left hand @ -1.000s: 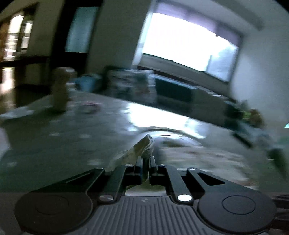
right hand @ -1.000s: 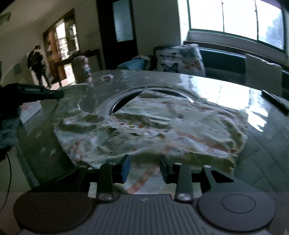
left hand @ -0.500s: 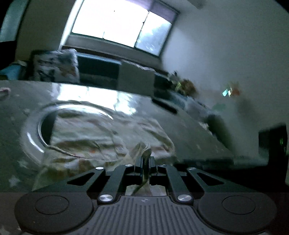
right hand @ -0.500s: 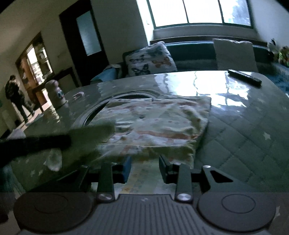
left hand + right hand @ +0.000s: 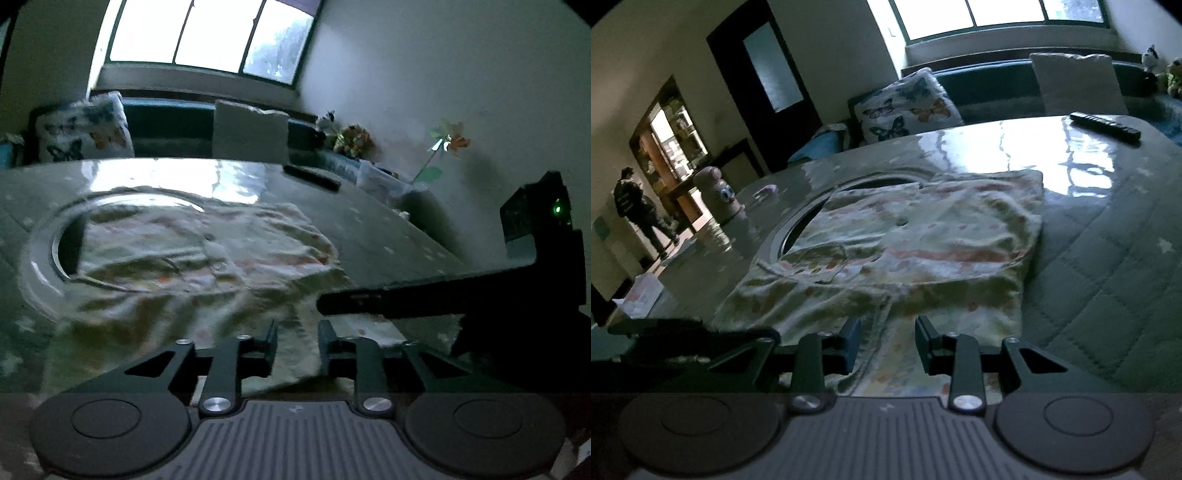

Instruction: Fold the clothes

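A pale floral garment (image 5: 923, 236) lies folded on the table, partly over a round ring (image 5: 783, 236) set in the top. My right gripper (image 5: 886, 343) hovers open above the garment's near edge, the cloth lying flat under its fingers. In the left wrist view the same garment (image 5: 207, 266) spreads ahead. My left gripper (image 5: 297, 347) is low over its near corner with its jaws opening; cloth lies between the fingers but the pads do not press it. The right tool's black body (image 5: 517, 280) reaches in from the right.
A black remote (image 5: 1104, 125) lies at the table's far right. A pink bottle with a cartoon face (image 5: 718, 195) stands at the far left. The quilted green cover (image 5: 1108, 258) stretches to the right. A butterfly cushion (image 5: 905, 107) sits on the sofa behind, and a person (image 5: 631, 206) stands in the doorway.
My left gripper swung right with a pinch of cloth shut in it, came down over the garment, and its jaws have parted off the cloth. The right gripper rolled slightly.
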Motion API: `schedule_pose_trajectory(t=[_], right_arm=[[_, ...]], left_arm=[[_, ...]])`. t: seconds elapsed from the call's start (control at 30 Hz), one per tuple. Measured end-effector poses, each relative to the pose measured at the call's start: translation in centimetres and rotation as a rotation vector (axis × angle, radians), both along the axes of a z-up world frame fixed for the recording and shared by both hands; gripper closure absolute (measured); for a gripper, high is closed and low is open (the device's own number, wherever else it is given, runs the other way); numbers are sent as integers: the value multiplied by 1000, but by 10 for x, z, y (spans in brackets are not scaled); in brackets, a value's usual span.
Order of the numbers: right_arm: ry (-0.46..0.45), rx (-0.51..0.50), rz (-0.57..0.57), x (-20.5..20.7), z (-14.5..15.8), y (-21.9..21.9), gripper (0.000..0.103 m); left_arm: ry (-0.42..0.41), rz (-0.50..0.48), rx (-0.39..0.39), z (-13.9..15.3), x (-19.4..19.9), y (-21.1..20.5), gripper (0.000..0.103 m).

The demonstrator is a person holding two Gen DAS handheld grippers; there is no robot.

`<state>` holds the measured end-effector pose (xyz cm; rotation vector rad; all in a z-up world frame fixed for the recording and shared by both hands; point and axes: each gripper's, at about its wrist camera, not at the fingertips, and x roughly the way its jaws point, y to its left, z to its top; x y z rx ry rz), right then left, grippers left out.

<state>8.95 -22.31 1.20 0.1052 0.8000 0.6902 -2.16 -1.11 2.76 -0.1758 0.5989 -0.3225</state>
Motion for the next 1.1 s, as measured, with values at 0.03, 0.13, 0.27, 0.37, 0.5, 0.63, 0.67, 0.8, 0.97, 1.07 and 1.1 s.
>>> schedule_pose_trajectory(t=[0.03, 0.13, 0.27, 0.37, 0.5, 0.63, 0.67, 0.8, 0.97, 1.07, 1.1], right_arm=[[5, -1, 8, -1, -1, 3, 70], [21, -4, 31, -2, -5, 12, 70], [43, -25, 45, -3, -13, 23, 70], [54, -35, 55, -4, -17, 28, 73], [55, -50, 58, -5, -17, 32, 79], [60, -63, 45, -5, -17, 33, 78], [63, -64, 41, -5, -17, 32, 78], [75, -59, 36, -6, -17, 32, 77], [54, -54, 59, -9, -12, 38, 95], [9, -39, 59, -12, 2, 38, 95], [-7, -31, 59, -13, 8, 37, 95]], left_arm=[[-8, 21, 7, 2, -2, 6, 66], [-26, 103, 25, 5, -8, 27, 60], [-25, 223, 59, 3, -14, 57, 55], [-13, 300, 84, -1, -20, 78, 52], [15, 357, 107, -8, -30, 98, 49], [37, 357, 133, -14, -44, 106, 46], [42, 353, 139, -16, -49, 107, 46], [58, 331, 167, -24, -56, 104, 45], [63, 328, 188, -31, -55, 100, 45], [56, 327, 202, -34, -53, 99, 46], [54, 326, 210, -35, -52, 98, 46]])
